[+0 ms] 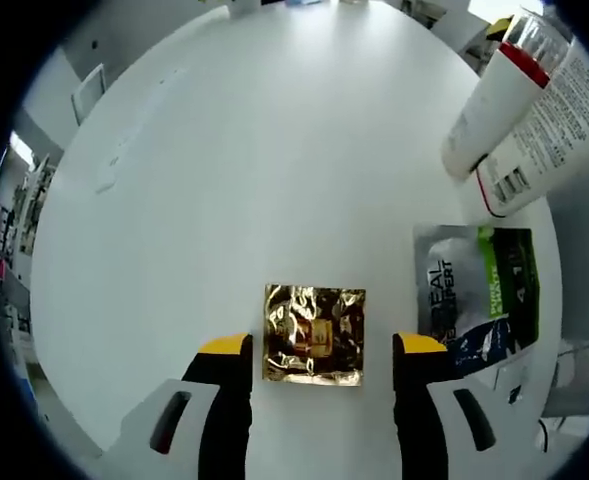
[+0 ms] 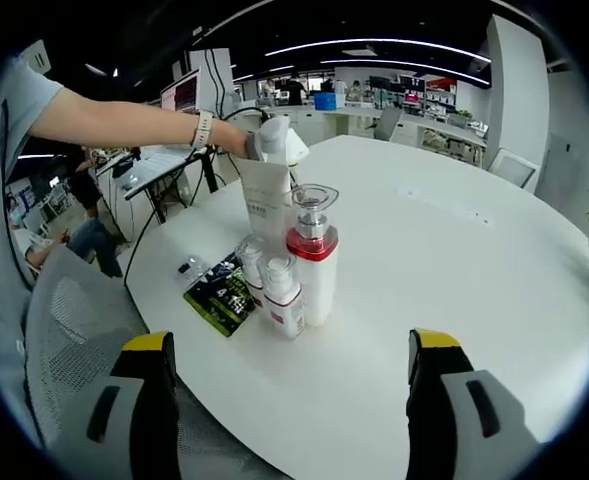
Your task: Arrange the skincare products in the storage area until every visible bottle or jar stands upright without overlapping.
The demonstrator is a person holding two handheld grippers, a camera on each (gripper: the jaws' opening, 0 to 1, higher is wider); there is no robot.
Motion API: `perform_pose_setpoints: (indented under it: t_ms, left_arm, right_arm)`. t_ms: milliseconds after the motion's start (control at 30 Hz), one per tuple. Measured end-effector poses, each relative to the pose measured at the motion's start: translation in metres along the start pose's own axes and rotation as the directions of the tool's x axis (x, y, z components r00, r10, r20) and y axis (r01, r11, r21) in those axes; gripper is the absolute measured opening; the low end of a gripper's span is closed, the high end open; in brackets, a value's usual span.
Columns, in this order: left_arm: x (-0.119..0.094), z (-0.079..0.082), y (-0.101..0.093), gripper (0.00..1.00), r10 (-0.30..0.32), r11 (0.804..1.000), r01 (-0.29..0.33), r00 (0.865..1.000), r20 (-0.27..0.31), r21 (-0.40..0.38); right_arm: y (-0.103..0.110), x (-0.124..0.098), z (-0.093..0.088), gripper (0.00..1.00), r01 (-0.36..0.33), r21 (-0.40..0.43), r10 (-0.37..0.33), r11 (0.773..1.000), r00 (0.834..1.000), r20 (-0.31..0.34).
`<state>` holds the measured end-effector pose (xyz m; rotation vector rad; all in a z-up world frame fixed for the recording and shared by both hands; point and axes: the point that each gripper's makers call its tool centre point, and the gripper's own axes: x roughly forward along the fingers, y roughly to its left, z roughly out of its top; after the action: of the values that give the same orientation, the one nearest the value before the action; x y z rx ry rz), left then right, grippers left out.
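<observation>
Hovering over gold sachet (image 1: 314, 335), left gripper (image 1: 321, 362) jaws wide, empty, positioned to grasp; right gripper (image 2: 292, 362) wide, empty, facing upright bottles (image 2: 299, 275).

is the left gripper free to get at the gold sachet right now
Probably yes. The left gripper is open, and the gold sachet lies flat on the white table right between its jaws, with nothing in between. The flat sachet may be awkward to pinch.
</observation>
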<state>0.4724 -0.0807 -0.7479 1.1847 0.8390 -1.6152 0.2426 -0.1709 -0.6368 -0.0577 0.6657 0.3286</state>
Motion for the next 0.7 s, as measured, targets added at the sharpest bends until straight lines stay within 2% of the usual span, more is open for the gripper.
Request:
perform_pose_setpoints:
  t_ms: [233,367,467,700]
  left_arm:
    - [-0.0010,-0.0004,0.0007,0.51,0.005,1.000,-0.005,1.000,-0.004,0.002]
    - [-0.0013,-0.0004,0.0078,0.43,0.013,0.999,-0.013,1.000,0.007,-0.036]
    - [-0.0013,-0.0006,0.0080,0.37,0.013,0.999,-0.013,1.000,0.002,-0.032]
    - [-0.0010,-0.0022,0.0059,0.37,0.012,0.999,-0.012,1.000,-0.012,-0.030]
  right_arm:
    - [-0.0016,0.0016,-0.0018,0.96,-0.001,0.001,0.001,1.000,1.000,-0.006]
    - [0.0010,0.0019,-0.0014,0.96,-0.005,-0.002,0.005,1.000,1.000,-0.005]
    - [0.0008,0.0016,-0.0016,0.96,-0.002,0.000,0.002,1.000,1.000,-0.005]
    - [0.0022,0.0005,-0.0002,0.96,-0.004,-0.005,0.004,1.000,1.000,-0.002]
